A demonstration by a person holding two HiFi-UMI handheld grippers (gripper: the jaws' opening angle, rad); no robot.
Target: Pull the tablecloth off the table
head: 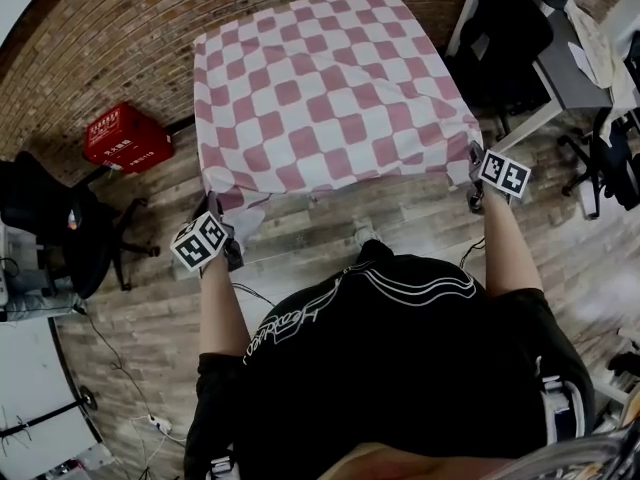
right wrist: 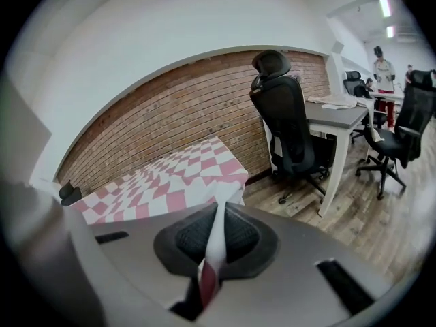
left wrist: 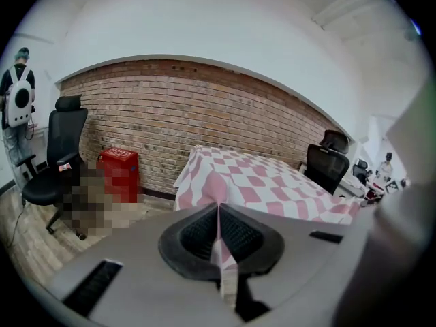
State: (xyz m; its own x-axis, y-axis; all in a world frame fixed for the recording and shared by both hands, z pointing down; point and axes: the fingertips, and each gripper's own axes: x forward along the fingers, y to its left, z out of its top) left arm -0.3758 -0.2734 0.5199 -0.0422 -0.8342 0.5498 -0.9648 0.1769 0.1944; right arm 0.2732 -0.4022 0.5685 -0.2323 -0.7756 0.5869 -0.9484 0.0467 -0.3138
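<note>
A pink-and-white checked tablecloth covers the table in front of me. My left gripper is shut on the cloth's near left corner, and the fabric runs pinched between its black pads. My right gripper is shut on the near right corner, with a fold of cloth squeezed between its pads. The cloth stretches from both grippers back over the tabletop toward the brick wall. The table itself is hidden under the cloth.
A red box stands by the brick wall at the left. A black office chair is at my left, another black chair and a white desk at the right. Cables lie on the wooden floor.
</note>
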